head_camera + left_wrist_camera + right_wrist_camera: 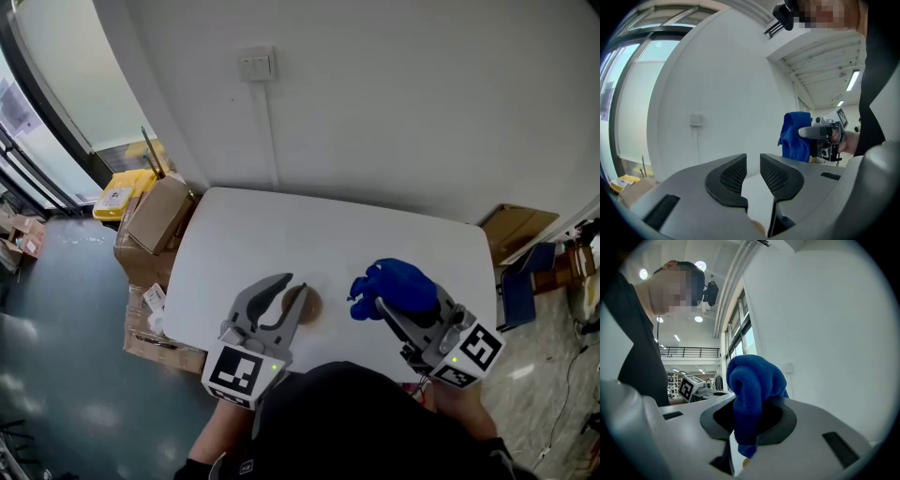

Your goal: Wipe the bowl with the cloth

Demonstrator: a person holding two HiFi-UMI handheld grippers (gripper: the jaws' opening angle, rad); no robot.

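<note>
A small brown bowl (310,305) sits on the white table (281,234) near its front edge, half hidden by my left gripper (294,284). That gripper hangs over the bowl's left side. In the left gripper view its jaws (753,157) stand a narrow gap apart with nothing between the pads; a brown sliver (758,229) shows low between them. My right gripper (382,302) is shut on a bunched blue cloth (398,284), held above the table to the right of the bowl. The cloth (750,380) bulges up out of the right gripper (757,405) and hides its pads.
Cardboard boxes (155,217) and a yellow object (125,187) stand on the floor left of the table. More cardboard (514,226) and a blue item (517,292) lie at the right. A wall socket (255,64) is on the white wall behind.
</note>
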